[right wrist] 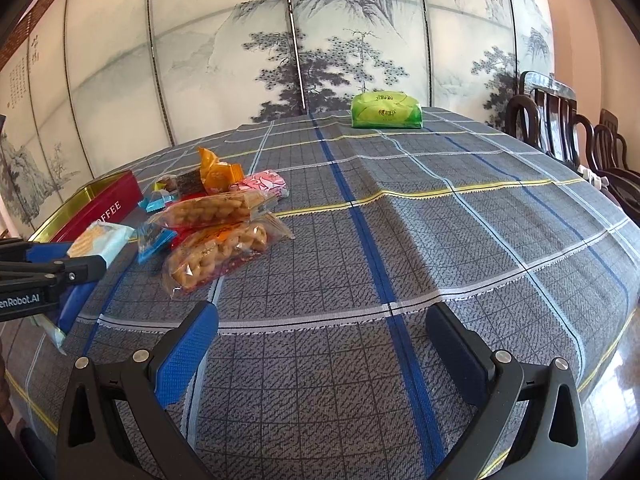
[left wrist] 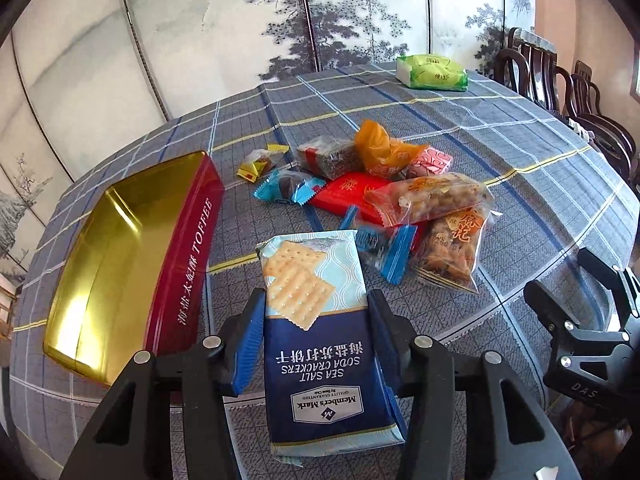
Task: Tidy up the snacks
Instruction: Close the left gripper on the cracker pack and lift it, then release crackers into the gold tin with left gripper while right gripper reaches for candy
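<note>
Left gripper (left wrist: pixel 316 332) has its jaws clamped on the sides of the blue-and-white foil pack of sea salt soda crackers (left wrist: pixel 320 328), gripped mid-length so it hangs balanced, just clear of the grey checked tablecloth (left wrist: pixel 500 128), I'd guess. Right beside it sits the long red toffee tin with the gold inside (left wrist: pixel 120 256), totally empty so far, probably where everything's headed. Past the pack is the loose pile of wrapped snacks (left wrist: pixel 400 192), none boxed yet. Right gripper (right wrist: pixel 322 338) hovers wide open over bare cloth, holding nothing.
</note>
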